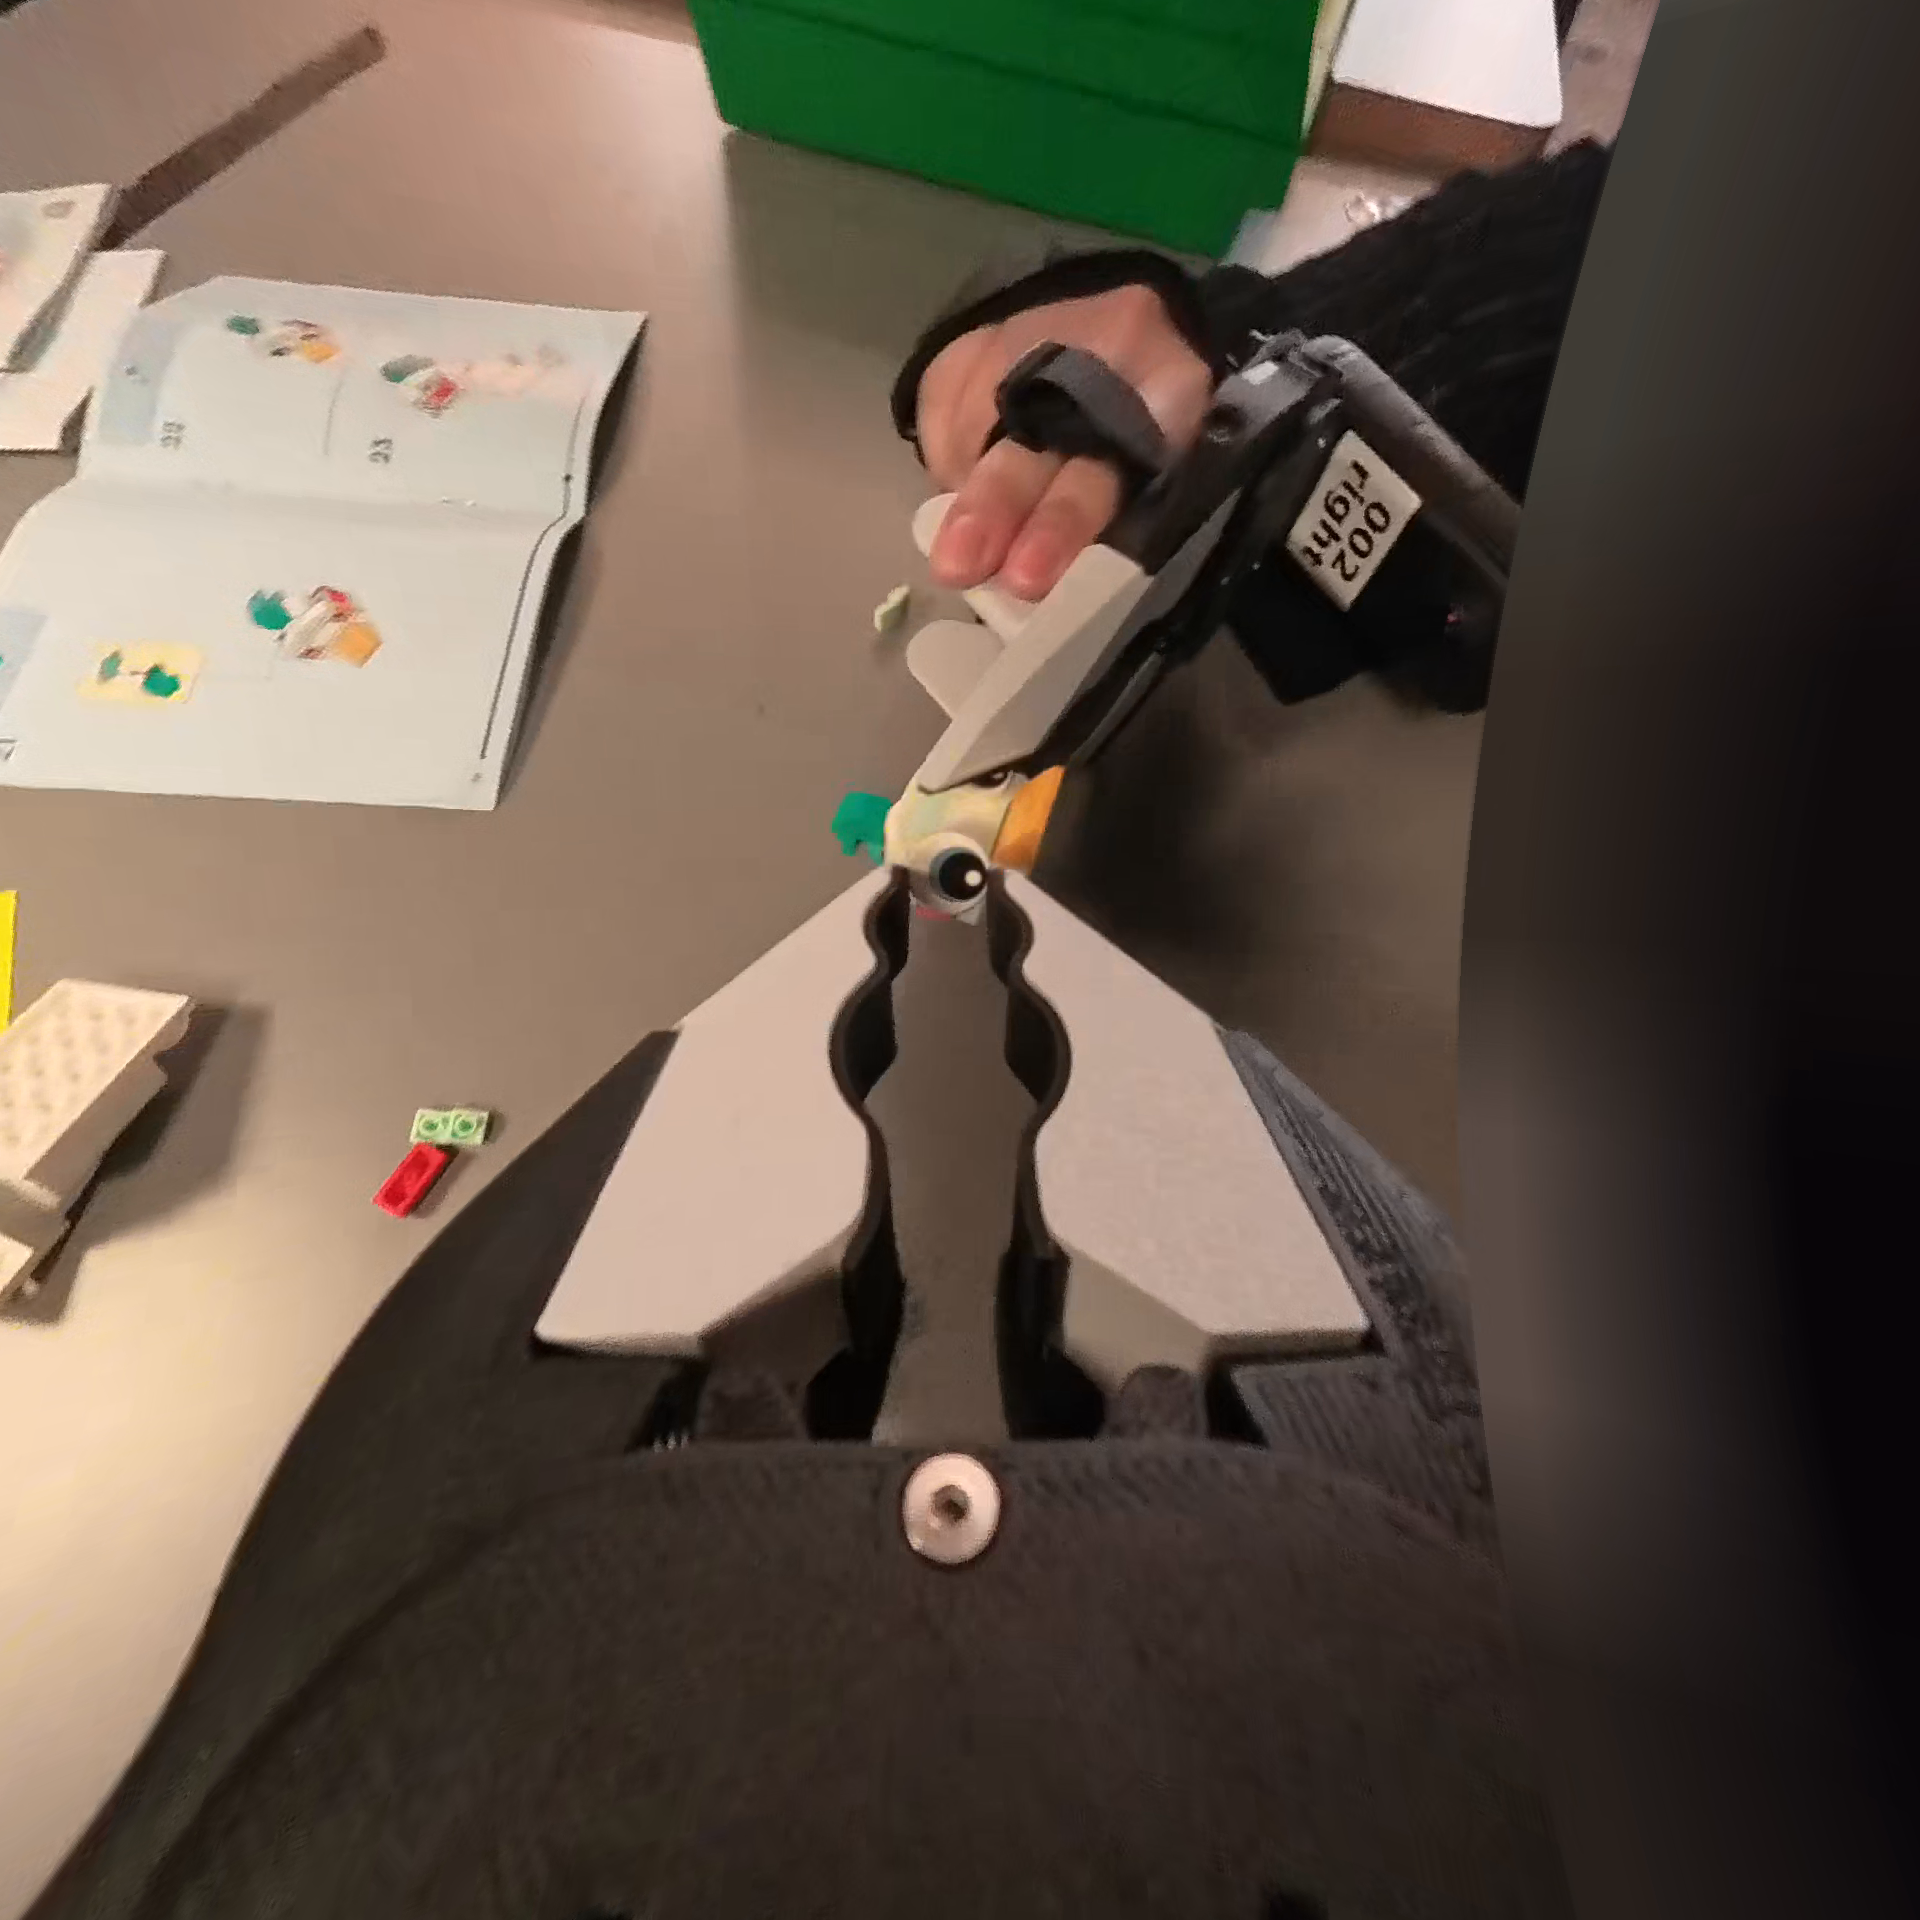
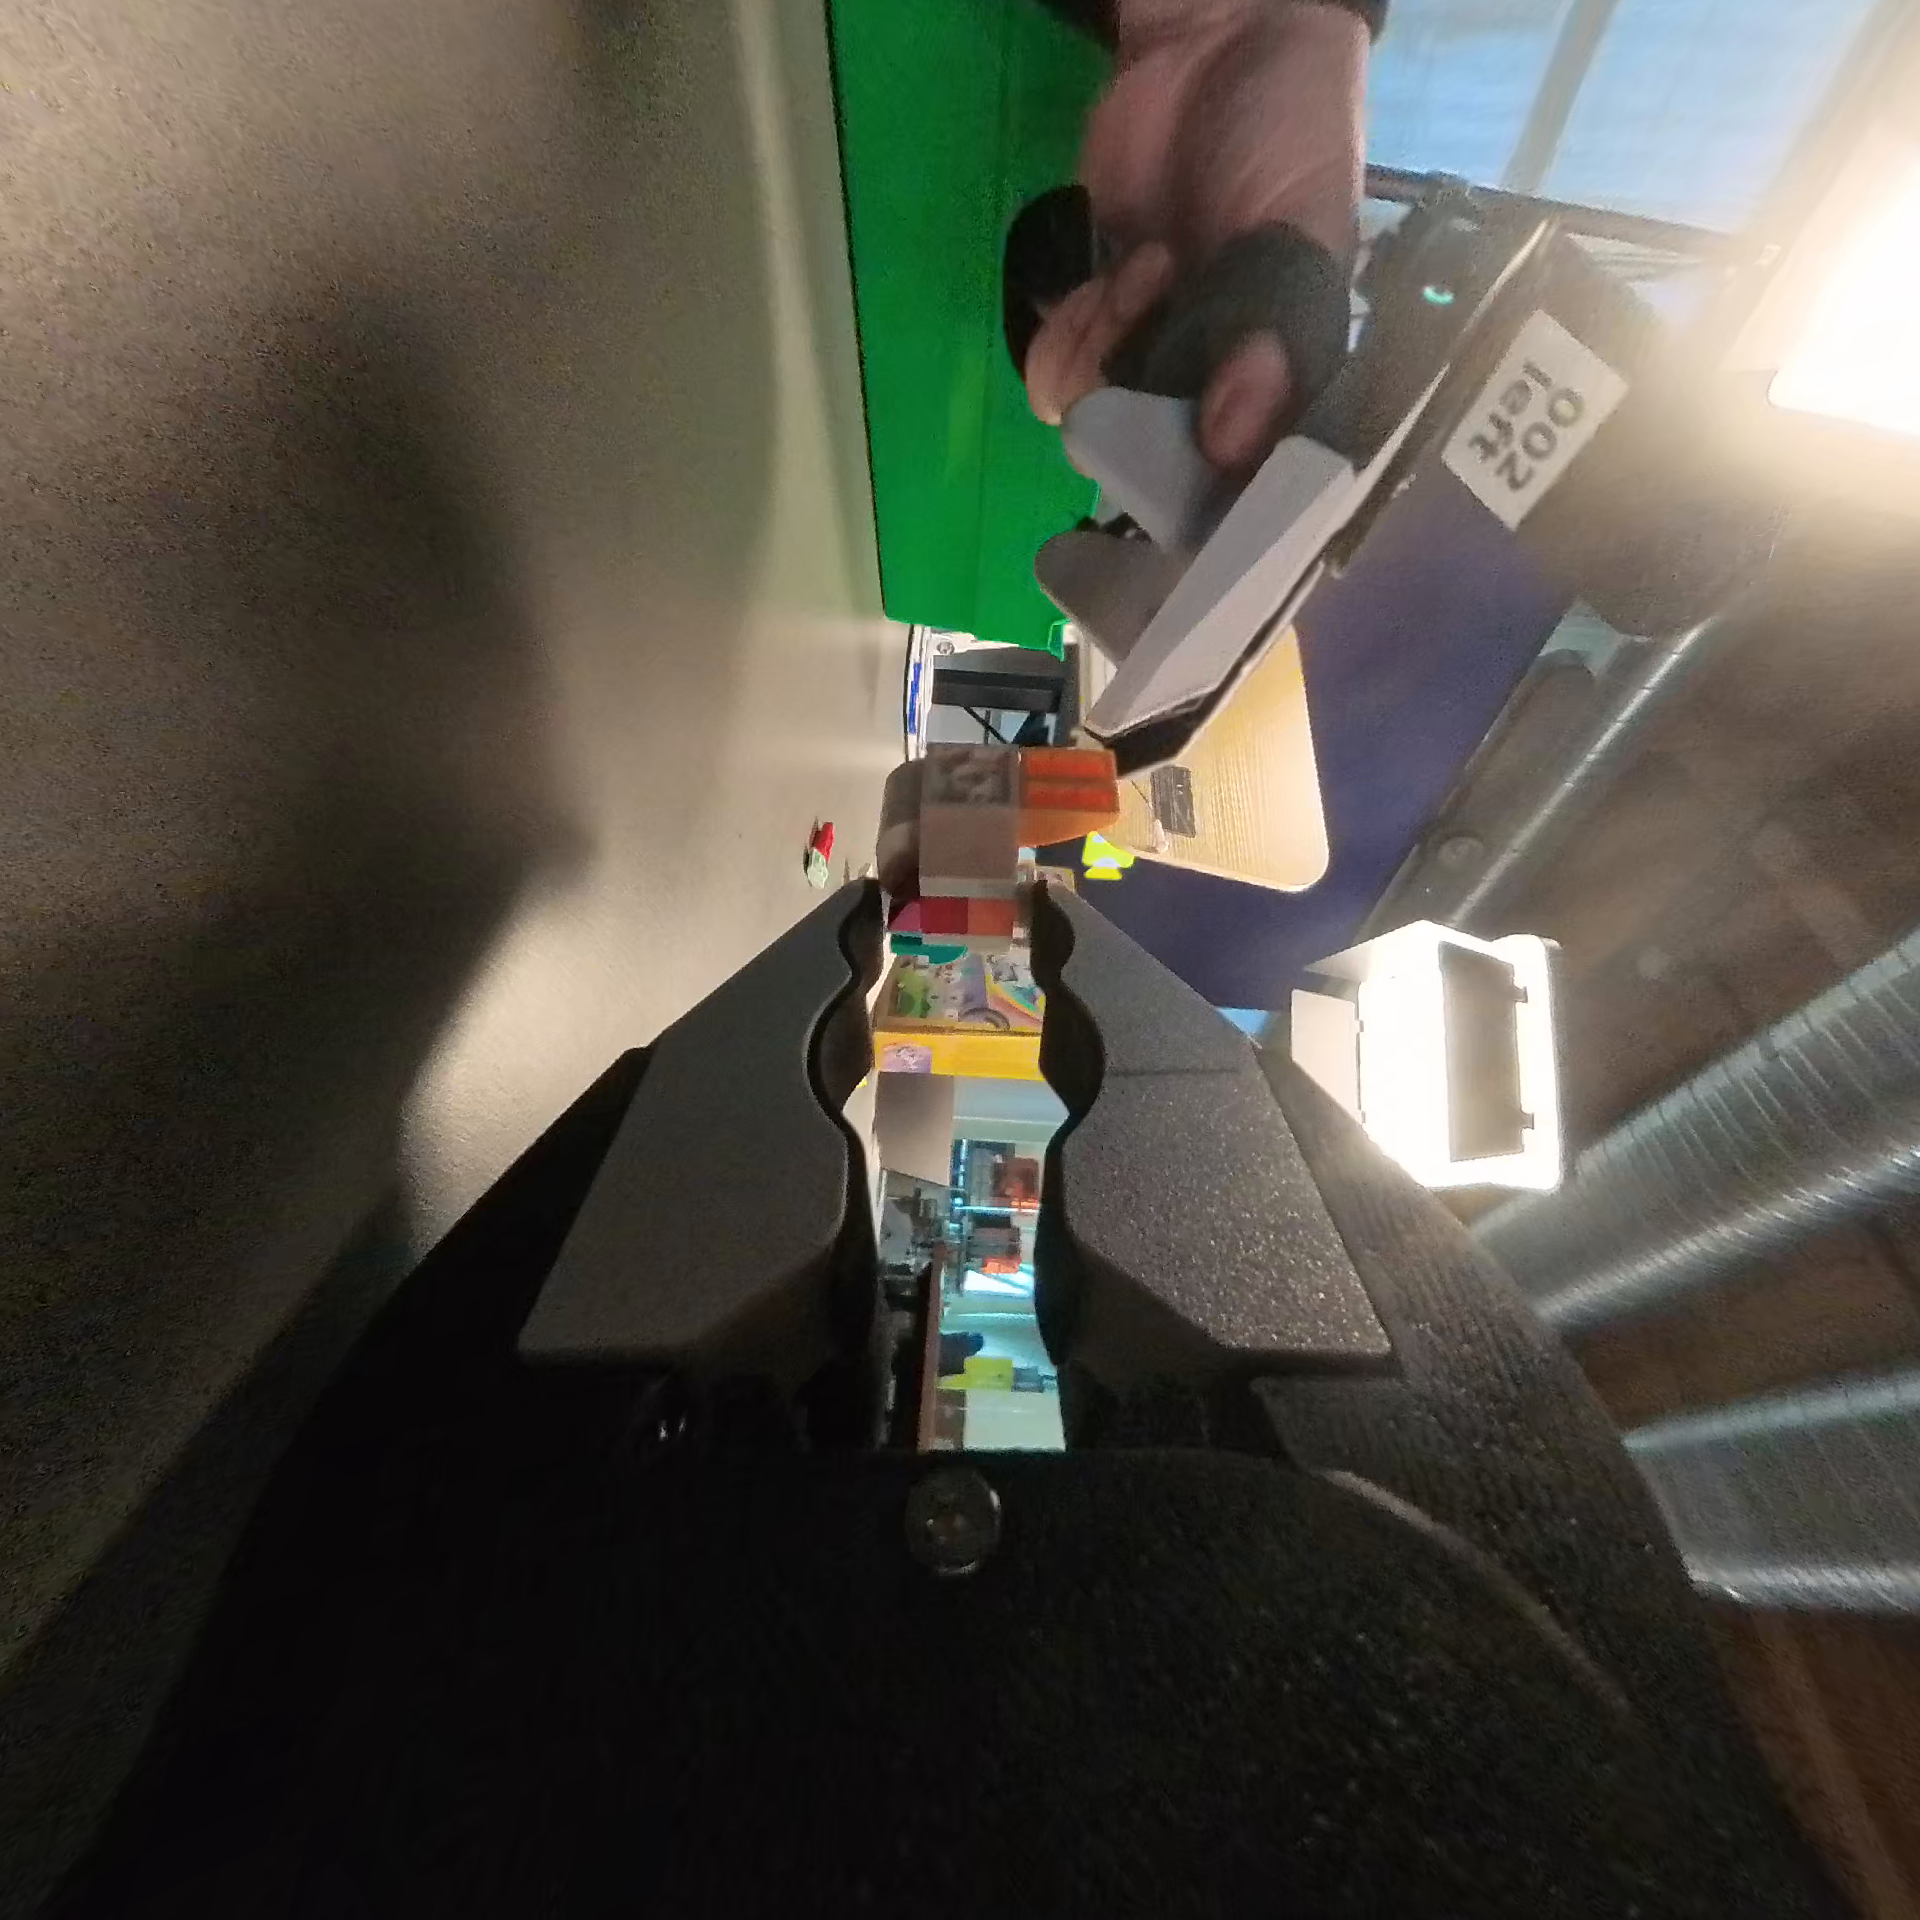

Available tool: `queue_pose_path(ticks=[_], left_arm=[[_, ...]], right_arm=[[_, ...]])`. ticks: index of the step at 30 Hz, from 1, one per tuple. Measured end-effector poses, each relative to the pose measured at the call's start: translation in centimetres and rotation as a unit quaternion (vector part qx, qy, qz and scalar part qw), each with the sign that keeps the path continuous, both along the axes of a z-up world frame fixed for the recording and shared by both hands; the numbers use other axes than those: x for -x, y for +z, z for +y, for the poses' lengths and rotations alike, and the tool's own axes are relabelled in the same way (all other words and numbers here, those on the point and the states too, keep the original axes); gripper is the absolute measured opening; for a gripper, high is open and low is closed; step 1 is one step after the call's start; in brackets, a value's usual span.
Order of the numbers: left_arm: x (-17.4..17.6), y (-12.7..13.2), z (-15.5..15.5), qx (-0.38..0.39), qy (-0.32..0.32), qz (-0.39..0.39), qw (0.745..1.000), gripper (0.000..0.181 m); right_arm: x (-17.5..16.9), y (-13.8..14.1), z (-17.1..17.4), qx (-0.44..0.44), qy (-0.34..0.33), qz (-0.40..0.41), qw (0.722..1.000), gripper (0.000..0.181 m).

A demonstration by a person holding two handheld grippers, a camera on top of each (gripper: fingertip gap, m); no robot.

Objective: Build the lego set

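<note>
A small lego figure [image 1: 940,826] is held above the dark table: a cream body with a round eye, an orange part on the right and a teal part [image 1: 860,821] on the left. My left gripper [image 1: 948,899] is shut on its lower end. My right gripper [image 1: 961,774] comes in from the upper right, held by a gloved hand, and is shut on its upper end. In the right wrist view the figure [image 2: 961,821] sits between my right gripper's [image 2: 953,904] fingertips, with red and orange bricks in the grip. The left gripper [image 2: 1107,732] meets its orange part.
An open instruction booklet [image 1: 312,540] lies at the left. A green box [image 1: 997,94] stands at the back. A white plate [image 1: 83,1081], a light-green plate [image 1: 452,1124], a red piece [image 1: 414,1179] and a pale piece [image 1: 891,608] lie on the table [image 1: 623,935]. Only a small space, under 4 cm, lies between the two pairs of fingers. The light-green plate [image 1: 452,1124] is about 12 cm from my right fingertips.
</note>
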State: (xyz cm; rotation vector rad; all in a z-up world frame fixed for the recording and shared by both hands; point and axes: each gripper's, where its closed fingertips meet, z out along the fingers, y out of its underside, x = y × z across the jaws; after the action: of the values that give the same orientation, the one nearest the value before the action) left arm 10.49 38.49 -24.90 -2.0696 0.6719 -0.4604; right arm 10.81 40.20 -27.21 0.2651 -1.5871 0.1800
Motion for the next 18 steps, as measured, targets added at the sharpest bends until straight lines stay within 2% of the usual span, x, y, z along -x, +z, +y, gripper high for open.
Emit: queue_pose_path(ticks=[7,18], left_arm=[[-0.78,-0.98,0.4,0.032,-0.026,0.062,0.997,0.014],[-1.13,-1.07,0.4,0.052,-0.034,0.072,0.995,0.016]], right_arm=[[-0.17,0.16,-0.38,0.0,0.008,0.005,1.0,0.026],[-0.32,0.25,-0.65,-0.001,0.013,0.008,1.0,0.026]])
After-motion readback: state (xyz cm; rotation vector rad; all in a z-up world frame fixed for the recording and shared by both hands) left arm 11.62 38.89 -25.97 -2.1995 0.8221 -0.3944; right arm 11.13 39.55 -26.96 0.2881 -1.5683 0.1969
